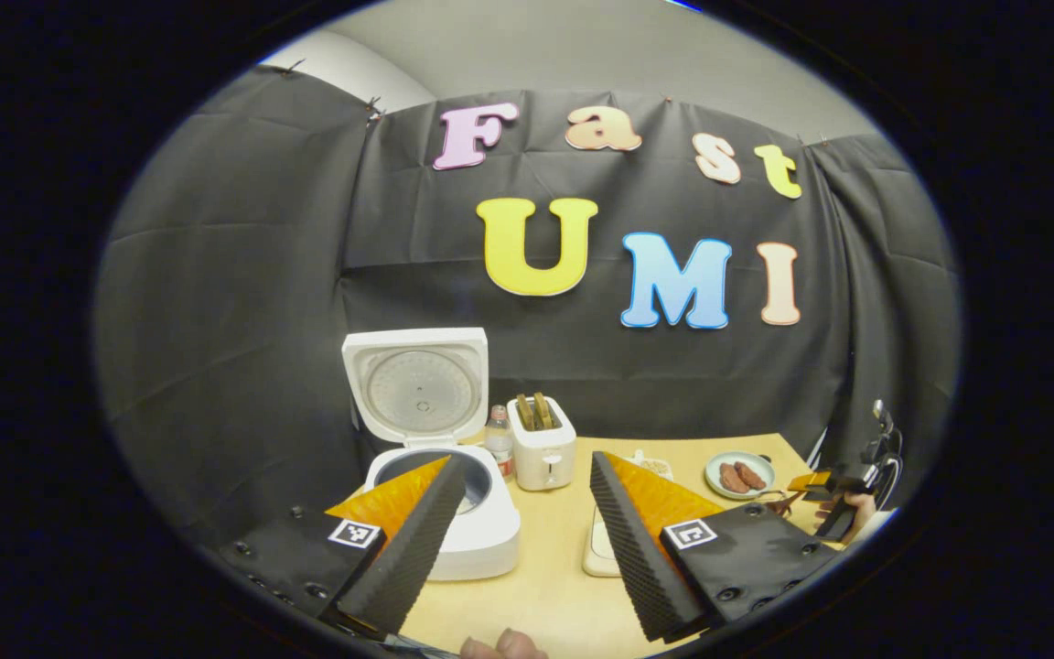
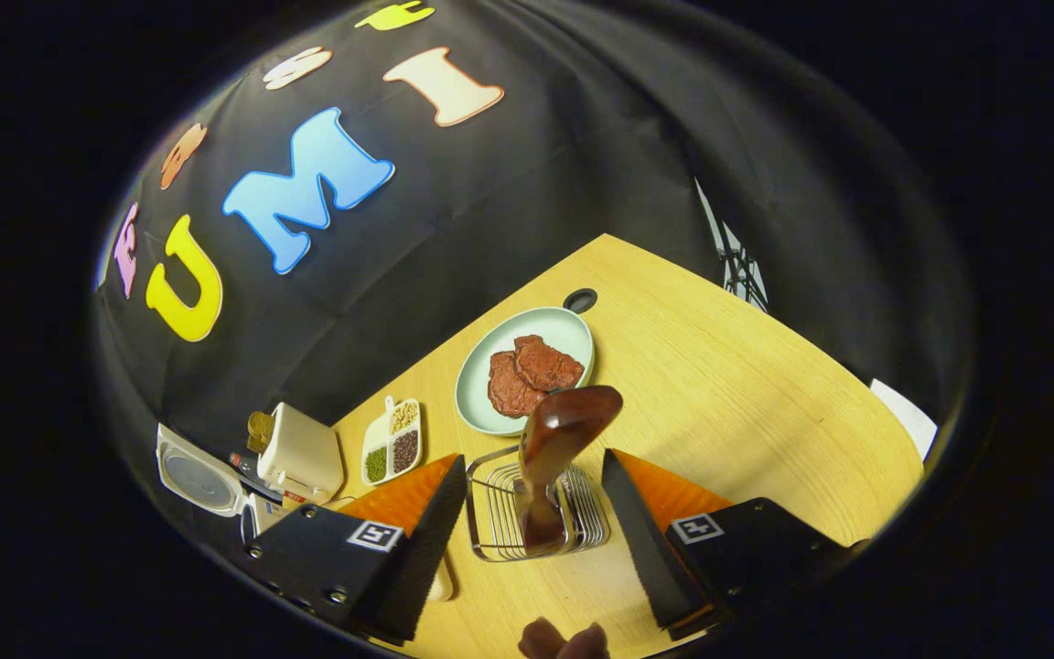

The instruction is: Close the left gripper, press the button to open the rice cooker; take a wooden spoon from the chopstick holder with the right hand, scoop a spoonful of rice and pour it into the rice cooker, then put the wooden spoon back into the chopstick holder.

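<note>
Already the rice cooker [image 1: 440, 458] stands open, lid up, at the table's far left. Your left gripper [image 1: 518, 540] hangs with jaws apart. Your right gripper [image 2: 527, 540], jaws apart, faces the wooden spoon [image 2: 556, 453] upright in the wire holder [image 2: 490, 513]; grasping, scooping, pouring and returning remain.
</note>
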A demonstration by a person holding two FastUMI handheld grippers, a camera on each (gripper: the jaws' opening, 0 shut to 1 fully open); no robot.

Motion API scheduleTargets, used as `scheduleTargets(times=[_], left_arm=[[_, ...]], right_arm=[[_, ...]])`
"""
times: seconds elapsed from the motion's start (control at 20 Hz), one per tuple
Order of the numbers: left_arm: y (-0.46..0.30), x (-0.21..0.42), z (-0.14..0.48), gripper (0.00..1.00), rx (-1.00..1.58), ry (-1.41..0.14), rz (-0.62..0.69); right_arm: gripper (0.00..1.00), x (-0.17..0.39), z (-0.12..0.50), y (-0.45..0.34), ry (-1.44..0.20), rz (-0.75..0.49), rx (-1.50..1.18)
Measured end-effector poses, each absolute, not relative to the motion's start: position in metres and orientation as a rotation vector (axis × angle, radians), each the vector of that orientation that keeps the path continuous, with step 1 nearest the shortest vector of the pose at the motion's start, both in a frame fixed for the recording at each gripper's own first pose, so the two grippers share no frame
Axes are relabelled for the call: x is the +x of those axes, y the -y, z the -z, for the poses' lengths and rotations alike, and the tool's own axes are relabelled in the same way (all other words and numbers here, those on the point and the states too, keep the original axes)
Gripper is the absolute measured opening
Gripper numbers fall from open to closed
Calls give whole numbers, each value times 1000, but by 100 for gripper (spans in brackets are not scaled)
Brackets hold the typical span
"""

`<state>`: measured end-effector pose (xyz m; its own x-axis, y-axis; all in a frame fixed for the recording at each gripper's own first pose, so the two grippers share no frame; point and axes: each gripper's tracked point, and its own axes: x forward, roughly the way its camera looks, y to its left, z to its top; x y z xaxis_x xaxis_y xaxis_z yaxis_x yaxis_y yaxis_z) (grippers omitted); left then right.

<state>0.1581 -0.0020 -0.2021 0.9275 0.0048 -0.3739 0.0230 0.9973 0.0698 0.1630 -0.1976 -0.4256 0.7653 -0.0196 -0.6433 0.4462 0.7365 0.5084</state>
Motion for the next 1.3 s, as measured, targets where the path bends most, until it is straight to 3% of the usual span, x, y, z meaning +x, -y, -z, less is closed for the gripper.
scheduleTargets(times=[0.05, 0.3, 0.35, 0.5, 0.6, 0.85, 1.3], left_arm=[[-4, 160, 198, 93, 70, -371, 12], [-44, 177, 180, 93, 32, -317, 42], [-53, 181, 177, 100, 22, -309, 50], [-85, 197, 173, 92, -12, -285, 59], [-104, 212, 175, 93, -51, -282, 56], [-138, 275, 165, 100, -123, -250, 45], [-168, 413, 146, 92, -80, -200, -42]], right_arm=[[97, 153, 422, 194, -664, 279, 707], [98, 102, 397, 164, -671, 291, 719], [98, 91, 389, 156, -666, 292, 714], [98, 56, 367, 128, -671, 291, 690], [98, 36, 350, 108, -662, 283, 681], [98, -5, 302, 63, -615, 269, 656], [98, -25, 230, 4, -459, 176, 446]])
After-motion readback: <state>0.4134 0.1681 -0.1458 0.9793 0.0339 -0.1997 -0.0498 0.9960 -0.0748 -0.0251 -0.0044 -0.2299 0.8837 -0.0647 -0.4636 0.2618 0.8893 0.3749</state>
